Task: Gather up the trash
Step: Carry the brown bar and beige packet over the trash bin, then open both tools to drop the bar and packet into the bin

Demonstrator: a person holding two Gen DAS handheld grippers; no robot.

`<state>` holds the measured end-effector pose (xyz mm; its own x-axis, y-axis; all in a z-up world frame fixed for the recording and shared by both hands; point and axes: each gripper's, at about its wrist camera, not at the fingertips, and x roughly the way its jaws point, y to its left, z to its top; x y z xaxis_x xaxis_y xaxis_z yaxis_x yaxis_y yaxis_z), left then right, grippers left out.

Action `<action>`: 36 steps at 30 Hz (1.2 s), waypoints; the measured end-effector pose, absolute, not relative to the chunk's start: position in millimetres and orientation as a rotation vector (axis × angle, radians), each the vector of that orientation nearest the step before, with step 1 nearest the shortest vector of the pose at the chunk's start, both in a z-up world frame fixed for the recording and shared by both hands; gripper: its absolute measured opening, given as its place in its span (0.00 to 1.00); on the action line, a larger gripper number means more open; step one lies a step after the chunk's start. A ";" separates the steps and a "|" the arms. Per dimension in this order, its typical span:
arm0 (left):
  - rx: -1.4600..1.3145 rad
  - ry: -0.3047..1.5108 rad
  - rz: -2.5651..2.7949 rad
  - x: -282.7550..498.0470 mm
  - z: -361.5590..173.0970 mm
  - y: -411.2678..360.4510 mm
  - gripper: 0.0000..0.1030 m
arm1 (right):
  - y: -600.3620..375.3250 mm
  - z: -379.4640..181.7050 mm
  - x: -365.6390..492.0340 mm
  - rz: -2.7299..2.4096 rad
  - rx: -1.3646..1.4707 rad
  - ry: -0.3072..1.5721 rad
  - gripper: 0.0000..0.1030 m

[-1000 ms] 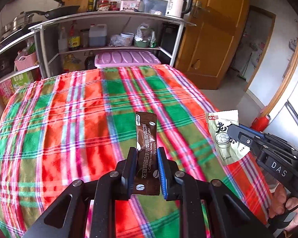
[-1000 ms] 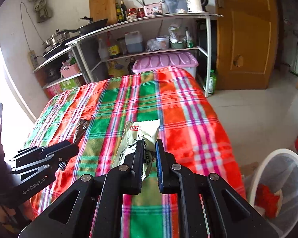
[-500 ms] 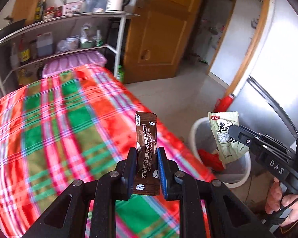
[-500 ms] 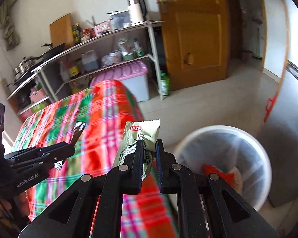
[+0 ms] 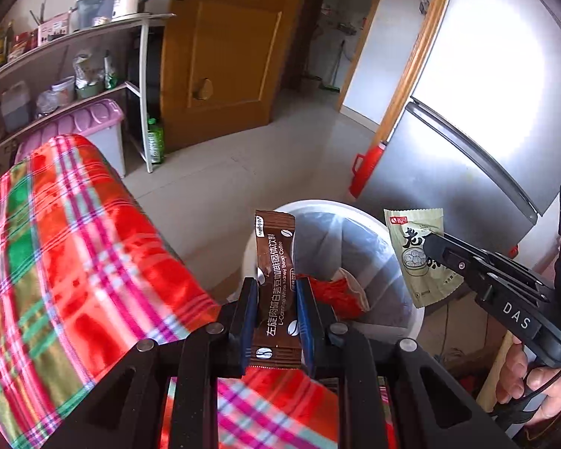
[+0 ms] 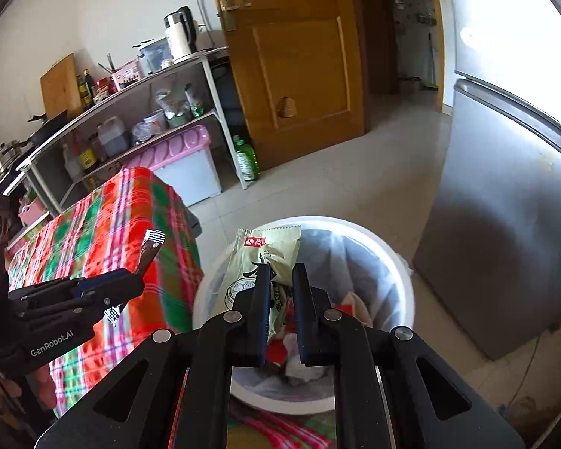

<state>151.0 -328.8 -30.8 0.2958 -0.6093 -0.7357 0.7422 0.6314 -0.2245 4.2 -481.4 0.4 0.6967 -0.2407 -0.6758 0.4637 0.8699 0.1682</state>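
My left gripper (image 5: pixel 276 295) is shut on a brown coffee sachet (image 5: pixel 276 262), held upright at the table's edge near the white trash bin (image 5: pixel 359 224). My right gripper (image 6: pixel 281 280) is over the bin (image 6: pixel 392 262); its jaws stand slightly apart with a pale green snack wrapper (image 6: pixel 258 258) between them, tilting left. From the left wrist view the green wrapper (image 5: pixel 415 254) still hangs at the right gripper's fingertips (image 5: pixel 435 245). The bin holds red and white rubbish (image 6: pixel 351 303). The left gripper with the sachet (image 6: pixel 149 247) shows at the left in the right wrist view.
The table wears a red and green plaid cloth (image 5: pixel 67 247). A silver fridge (image 5: pixel 467 131) stands right of the bin, with a red object (image 5: pixel 366 164) beside it. A shelf rack (image 6: pixel 138 112), pink-lidded box (image 6: pixel 183 149), green bottle (image 6: pixel 247 161) and wooden door (image 6: pixel 291 56) stand behind.
Both grippers swung right, from over the table to the trash bin. The right gripper's jaws have parted a little and the green wrapper has tilted.
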 end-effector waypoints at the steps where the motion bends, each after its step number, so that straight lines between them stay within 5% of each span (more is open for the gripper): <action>1: 0.174 0.903 -0.911 149.8 -32.7 -334.1 0.21 | -485.9 -2.0 1.6 -0.409 0.346 0.701 0.11; 19: 0.254 0.949 -0.881 142.0 -65.7 -387.2 0.22 | -531.5 -54.6 -6.2 -0.481 0.396 0.817 0.14; 23: 0.253 0.954 -0.869 143.1 -68.2 -387.7 0.36 | -535.0 -57.1 -7.3 -0.477 0.419 0.818 0.26; 26: 0.253 0.953 -0.863 142.5 -68.3 -386.2 0.38 | -535.2 -56.6 -9.3 -0.474 0.422 0.812 0.42; 36: 0.250 0.920 -0.835 137.4 -61.8 -376.4 0.50 | -520.3 -46.6 -13.6 -0.502 0.372 0.792 0.43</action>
<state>137.4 -376.4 -61.8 0.3262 -0.5282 -0.7840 0.7293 0.6682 -0.1468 -13.6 -520.3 -46.6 0.5964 -0.2853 -0.7502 0.5562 0.8208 0.1300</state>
